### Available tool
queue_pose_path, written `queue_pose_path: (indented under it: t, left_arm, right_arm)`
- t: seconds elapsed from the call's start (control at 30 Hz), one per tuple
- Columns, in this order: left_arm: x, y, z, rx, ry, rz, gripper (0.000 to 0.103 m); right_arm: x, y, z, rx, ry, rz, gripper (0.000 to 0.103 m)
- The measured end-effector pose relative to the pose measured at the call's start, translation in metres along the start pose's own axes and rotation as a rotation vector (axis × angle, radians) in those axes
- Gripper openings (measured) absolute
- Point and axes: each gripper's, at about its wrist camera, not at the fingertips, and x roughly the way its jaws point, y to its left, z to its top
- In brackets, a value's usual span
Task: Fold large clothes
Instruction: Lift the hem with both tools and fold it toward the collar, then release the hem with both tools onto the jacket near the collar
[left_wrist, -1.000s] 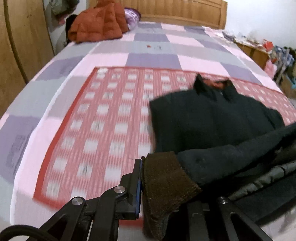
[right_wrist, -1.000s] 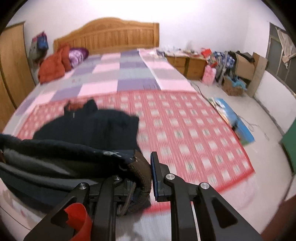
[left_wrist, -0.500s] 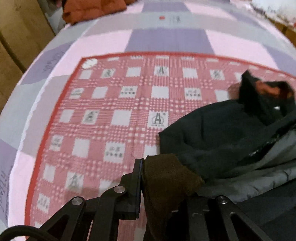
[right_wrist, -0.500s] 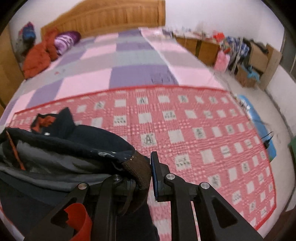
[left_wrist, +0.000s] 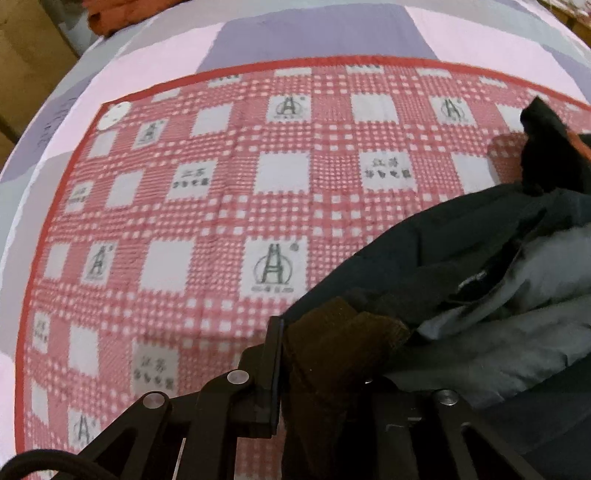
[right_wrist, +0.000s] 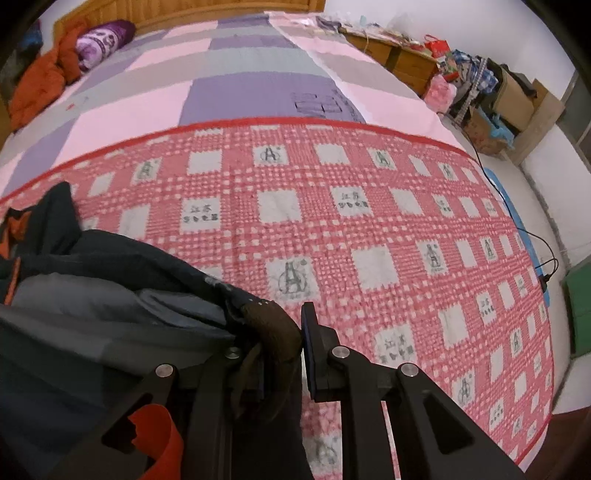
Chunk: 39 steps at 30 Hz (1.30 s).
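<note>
Gripping a brown knit cuff (left_wrist: 332, 343), the left gripper (left_wrist: 328, 373) is closed on the cloth, which fills the gap between its black fingers. To the right of it the dark jacket (left_wrist: 461, 258) lies bunched on the red checked sheet (left_wrist: 221, 206), grey lining (left_wrist: 517, 332) showing and the black collar (left_wrist: 546, 147) standing up at the far right, a strip of orange just beside it. The sheet covers the near part of the bed (left_wrist: 314, 33), whose cover is pink, grey and purple squares.

In the right wrist view the jacket (right_wrist: 92, 295) sits at the left, its collar (right_wrist: 55, 214) raised. The right gripper (right_wrist: 284, 332) clamps the other brown cuff (right_wrist: 273, 325) between its fingers. The sheet (right_wrist: 369, 229) spreads to the right, and beyond the bed's edge stand wooden cabinets (right_wrist: 399, 59) and boxes (right_wrist: 517, 96).
</note>
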Motion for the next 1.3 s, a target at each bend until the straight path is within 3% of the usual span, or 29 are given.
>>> queue_pose_path:
  t: [0.17, 0.37, 0.47, 0.53, 0.67, 0.7, 0.77, 0.87, 0.93, 0.97, 1.03, 1.1, 1.23, 1.3]
  left_arm:
    - [0.008, 0.002, 0.006, 0.014, 0.015, -0.047, 0.021]
    - [-0.012, 0.021, 0.020, 0.074, 0.041, -0.117, 0.048]
    - [-0.025, 0.037, 0.031, 0.038, 0.060, -0.224, 0.055]
    - [-0.029, 0.048, 0.040, -0.046, 0.088, -0.312, 0.055]
    - [-0.029, 0.050, 0.049, -0.103, 0.154, -0.328, 0.056]
    - [-0.025, 0.049, 0.048, -0.106, 0.205, -0.337, 0.059]
    - [-0.014, 0.057, 0.048, -0.172, 0.305, -0.375, 0.060]
    - [-0.032, 0.081, 0.050, -0.304, 0.218, -0.441, 0.060]
    - [-0.050, 0.102, 0.049, -0.438, 0.105, -0.507, 0.066]
    - [-0.060, 0.102, 0.048, -0.438, 0.057, -0.499, 0.070]
    - [-0.083, 0.076, 0.041, -0.300, -0.018, -0.402, 0.071]
    - [-0.101, 0.031, 0.022, -0.120, -0.052, -0.378, 0.072]
    - [-0.109, -0.057, -0.023, 0.063, -0.061, -0.531, 0.074]
    - [-0.099, -0.114, -0.040, 0.167, -0.045, -0.550, 0.076]
  right_arm:
    - [0.015, 0.012, 0.003, -0.010, 0.036, -0.054, 0.017]
    - [0.002, 0.013, 0.009, -0.064, 0.046, -0.055, 0.020]
    - [-0.019, 0.013, 0.012, -0.127, 0.024, -0.067, 0.039]
    - [-0.030, 0.011, 0.019, -0.145, 0.012, -0.072, 0.063]
    - [-0.045, -0.008, 0.039, -0.030, 0.062, 0.040, 0.074]
    - [-0.051, -0.010, 0.042, -0.029, 0.053, 0.032, 0.079]
    - [-0.063, -0.005, 0.044, -0.068, 0.041, 0.024, 0.080]
    - [-0.096, 0.005, 0.036, -0.081, -0.077, 0.101, 0.080]
    - [-0.118, 0.019, 0.019, -0.096, -0.154, 0.178, 0.080]
    - [-0.124, 0.026, 0.010, -0.110, -0.173, 0.196, 0.080]
    - [-0.134, 0.048, -0.016, -0.164, -0.202, 0.210, 0.080]
    - [-0.134, 0.077, -0.048, -0.244, -0.199, 0.185, 0.080]
    - [-0.115, 0.129, -0.097, -0.395, -0.164, 0.130, 0.080]
    - [-0.095, 0.138, -0.102, -0.392, -0.144, 0.103, 0.080]
